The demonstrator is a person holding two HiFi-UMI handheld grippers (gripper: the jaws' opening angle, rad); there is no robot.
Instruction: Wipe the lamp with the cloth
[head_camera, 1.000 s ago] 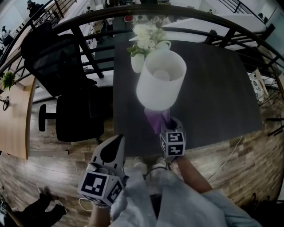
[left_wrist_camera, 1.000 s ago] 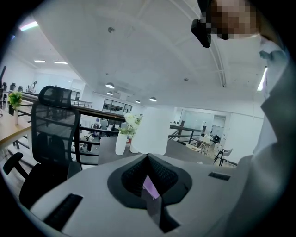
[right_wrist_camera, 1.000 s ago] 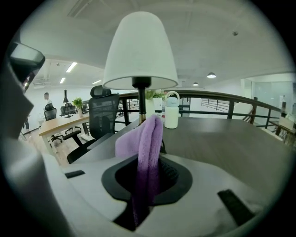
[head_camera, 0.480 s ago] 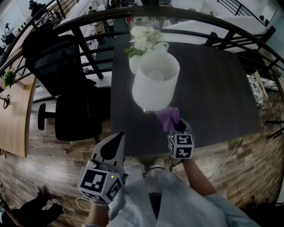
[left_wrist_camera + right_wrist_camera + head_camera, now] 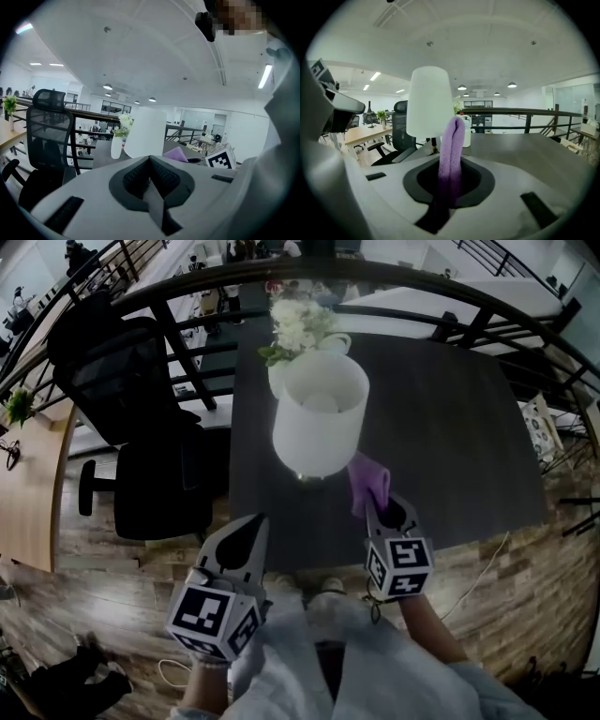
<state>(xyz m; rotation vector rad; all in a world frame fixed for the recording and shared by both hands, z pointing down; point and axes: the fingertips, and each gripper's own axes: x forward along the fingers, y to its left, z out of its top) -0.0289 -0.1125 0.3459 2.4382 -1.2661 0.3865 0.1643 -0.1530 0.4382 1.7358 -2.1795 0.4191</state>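
A lamp with a white shade [image 5: 319, 424] stands on the dark table [image 5: 450, 446] near its front edge. In the right gripper view its shade [image 5: 430, 101] rises just left of the purple cloth [image 5: 452, 154]. My right gripper [image 5: 382, 512] is shut on that cloth [image 5: 367, 482], which sticks up a little to the right of the shade without touching it. My left gripper [image 5: 246, 538] is shut with nothing in it, held low at the table's front left edge. From the left gripper view the shade [image 5: 145, 132] and a bit of the cloth [image 5: 176, 153] show beyond the jaws.
A white vase of pale flowers [image 5: 298, 329] stands behind the lamp. A black office chair [image 5: 141, 418] is left of the table, a wooden desk [image 5: 28, 484] beyond it. A black railing [image 5: 394, 273] curves round the far side. Below me is plank floor [image 5: 525, 559].
My right gripper has drawn the cloth out from under the shade's front rim, moving it right and back toward me. The left gripper has hardly moved.
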